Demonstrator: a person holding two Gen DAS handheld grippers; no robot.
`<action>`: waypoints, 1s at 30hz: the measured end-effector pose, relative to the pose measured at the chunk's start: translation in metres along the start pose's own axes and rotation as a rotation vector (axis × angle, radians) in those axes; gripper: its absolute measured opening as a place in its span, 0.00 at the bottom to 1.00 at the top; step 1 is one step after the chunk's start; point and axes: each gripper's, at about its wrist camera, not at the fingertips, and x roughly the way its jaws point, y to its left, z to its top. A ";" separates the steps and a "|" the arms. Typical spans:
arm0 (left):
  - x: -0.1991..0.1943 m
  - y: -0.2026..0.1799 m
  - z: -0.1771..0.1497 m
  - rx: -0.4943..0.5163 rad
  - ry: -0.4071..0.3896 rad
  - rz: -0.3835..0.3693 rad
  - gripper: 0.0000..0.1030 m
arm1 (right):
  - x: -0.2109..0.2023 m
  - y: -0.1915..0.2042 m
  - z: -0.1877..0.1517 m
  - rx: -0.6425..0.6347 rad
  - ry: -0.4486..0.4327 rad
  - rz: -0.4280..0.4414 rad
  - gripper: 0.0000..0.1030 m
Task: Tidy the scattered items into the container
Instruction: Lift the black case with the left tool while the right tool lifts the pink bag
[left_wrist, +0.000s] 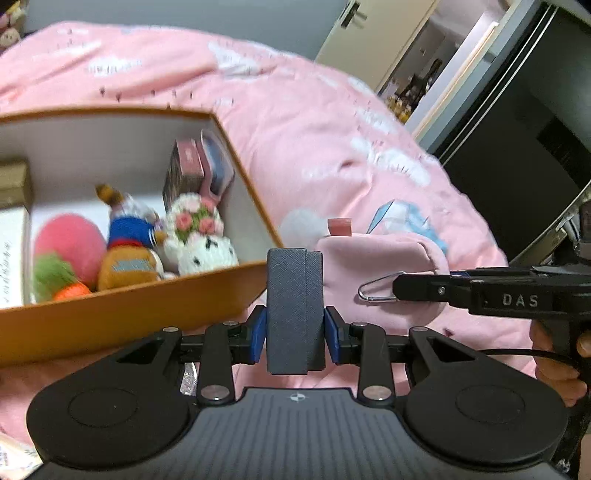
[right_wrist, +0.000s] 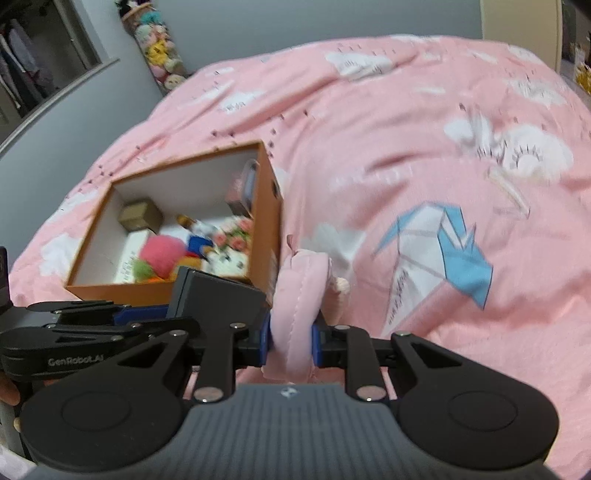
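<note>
Over the pink bedspread (right_wrist: 388, 155), the left gripper (left_wrist: 294, 330) is clamping a dark grey textured case (left_wrist: 294, 310) between its blue pads (left_wrist: 259, 328), holding it upright just in front of the near wall of the orange box (left_wrist: 122, 310). The case is standing on end, its top edge overlapping the rim of the box in the left wrist view. Just beside it, the right gripper (right_wrist: 293, 341) is pinching a soft pink pouch (right_wrist: 299, 306) edge-on, the padded seam bulging up between the two blue pads. In the left wrist view the same pouch (left_wrist: 380, 258) is showing its flat face, with a silver carabiner clip (left_wrist: 376, 291) hanging at the tip of the right tool's black fingers (left_wrist: 417, 288), and a person's hand (left_wrist: 557, 365) is wrapping the handle.

Further out, the open box is sitting on the bedspread, white inside. It is already holding a white knitted bunny with a flower crown (left_wrist: 199, 240), a small doll in a blue cap (left_wrist: 129, 232), a pink fuzzy ball (left_wrist: 70, 243), a green tuft (left_wrist: 51, 275), a gold carton (left_wrist: 13, 184) and two small packets (left_wrist: 195, 166) leaning in the far corner. A blue and white paper-crane print (right_wrist: 436, 254) is showing on the cover to the right of the box. Beyond the bed, a grey wall and a hanging column of plush toys (right_wrist: 159, 48) are filling the background.
</note>
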 end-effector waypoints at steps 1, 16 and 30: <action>-0.007 -0.002 0.001 0.004 -0.018 0.003 0.36 | -0.006 0.003 0.003 -0.006 -0.011 0.008 0.23; -0.088 0.043 0.056 0.008 -0.262 0.150 0.36 | -0.020 0.074 0.075 -0.155 -0.126 0.144 0.23; -0.037 0.113 0.106 -0.024 -0.212 0.272 0.36 | 0.094 0.112 0.138 -0.228 0.022 0.109 0.23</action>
